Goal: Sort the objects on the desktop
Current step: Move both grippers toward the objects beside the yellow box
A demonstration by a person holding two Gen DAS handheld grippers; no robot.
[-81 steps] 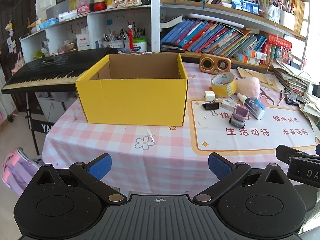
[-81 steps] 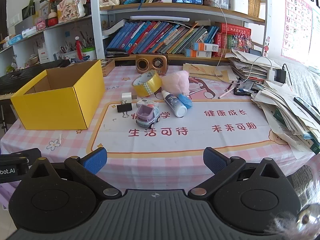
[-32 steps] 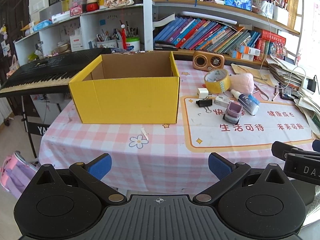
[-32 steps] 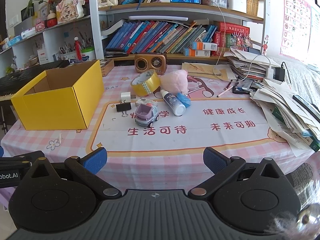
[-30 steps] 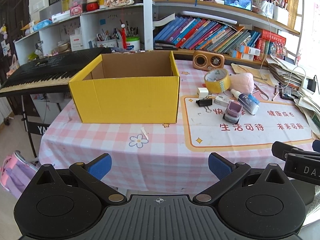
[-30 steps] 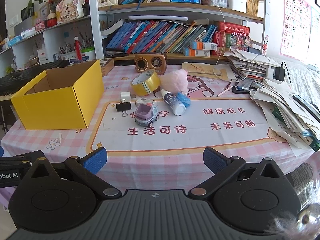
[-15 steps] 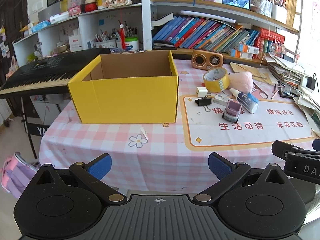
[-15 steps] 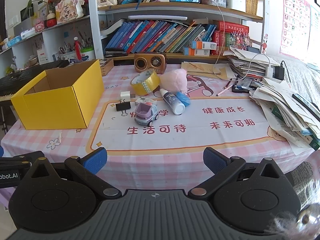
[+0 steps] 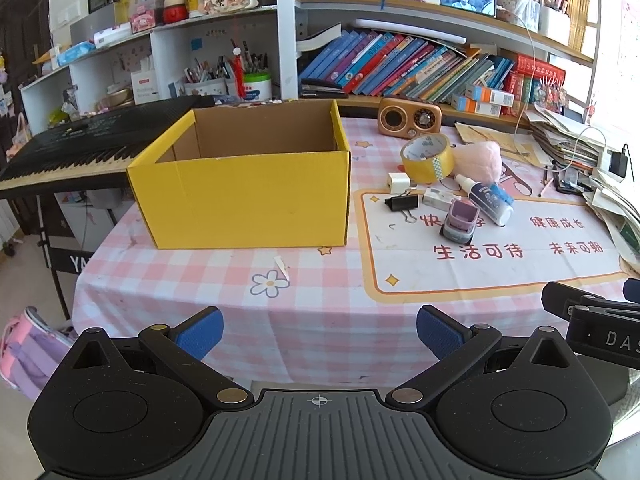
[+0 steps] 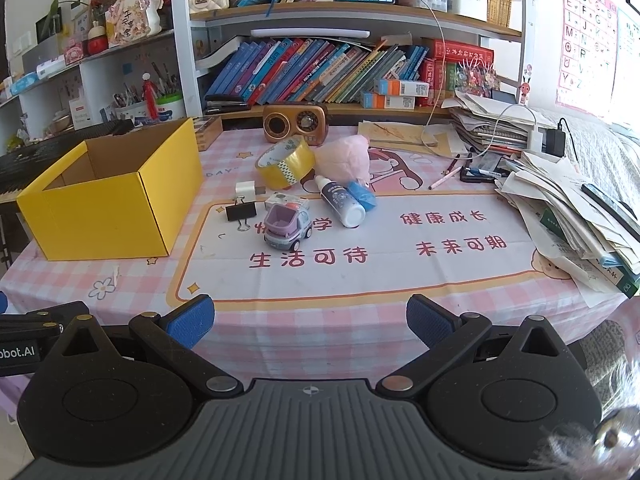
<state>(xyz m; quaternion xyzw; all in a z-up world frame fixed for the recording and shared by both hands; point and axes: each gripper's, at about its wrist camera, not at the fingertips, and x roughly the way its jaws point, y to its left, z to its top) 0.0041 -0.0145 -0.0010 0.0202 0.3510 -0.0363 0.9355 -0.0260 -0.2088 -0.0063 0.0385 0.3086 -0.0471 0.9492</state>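
Before you lies the tabletop (image 9: 320, 312) under its pink checked cloth, with the yellow box (image 9: 244, 196) standing open-topped on its left part and a white printed mat (image 10: 360, 256) to the right of it. The things to sort cluster at the mat's far left corner: the tape roll (image 10: 285, 163) leaning by the pink plush (image 10: 347, 157), the white bottle (image 10: 341, 201) lying on its side, the toy car (image 10: 287, 226) upright just in front, then the black binder clip (image 10: 241, 212) and small white charger (image 10: 247, 191). Your left gripper (image 9: 319, 332) and right gripper (image 10: 310, 318) both hang at the near edge, spread wide, holding nothing
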